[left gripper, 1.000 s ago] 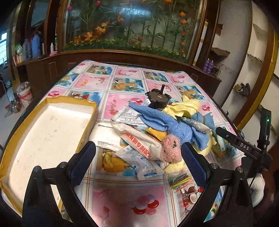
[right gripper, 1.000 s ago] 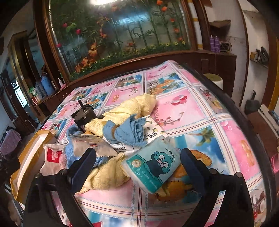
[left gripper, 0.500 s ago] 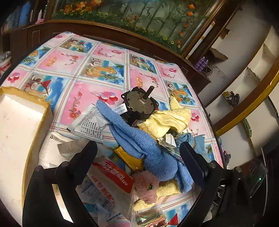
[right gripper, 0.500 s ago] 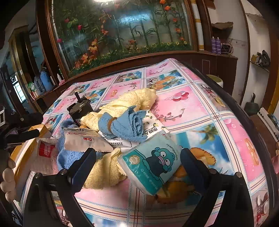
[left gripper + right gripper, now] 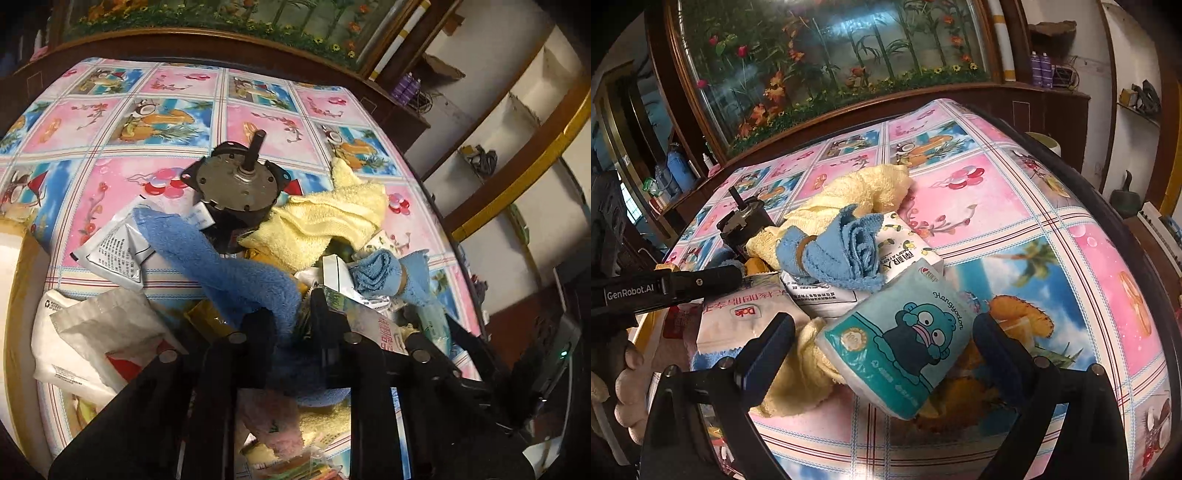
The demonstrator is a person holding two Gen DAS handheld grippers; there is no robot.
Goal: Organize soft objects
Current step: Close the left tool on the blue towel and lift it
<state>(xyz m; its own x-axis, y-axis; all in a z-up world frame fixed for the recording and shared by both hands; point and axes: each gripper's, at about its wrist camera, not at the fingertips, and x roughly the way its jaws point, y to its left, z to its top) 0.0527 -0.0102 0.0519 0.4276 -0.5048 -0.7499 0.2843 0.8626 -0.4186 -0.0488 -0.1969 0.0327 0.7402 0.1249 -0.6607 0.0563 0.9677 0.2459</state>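
Note:
A heap of soft things lies on the flowered tablecloth [image 5: 155,110]. My left gripper [image 5: 291,325] is shut on the long blue towel [image 5: 221,258], which runs up and left from the fingers. A yellow towel [image 5: 325,218], a rolled blue cloth [image 5: 380,273] and a pink plush [image 5: 273,424] lie around it. In the right wrist view my right gripper [image 5: 882,347] is open, its fingers either side of a teal tissue pack [image 5: 905,347]. The rolled blue cloth [image 5: 838,251] and yellow towel [image 5: 857,192] lie behind it.
A dark metal motor [image 5: 240,184] stands behind the towels. Paper sachets [image 5: 114,247] and white bags [image 5: 92,332] lie left. A yellow-rimmed foam box [image 5: 14,266] sits at the far left. The table's edge [image 5: 1126,229] drops off to the right.
My left gripper moved forward and down into the heap and closed on the long blue towel. The right gripper stayed open and crept closer to the teal tissue pack.

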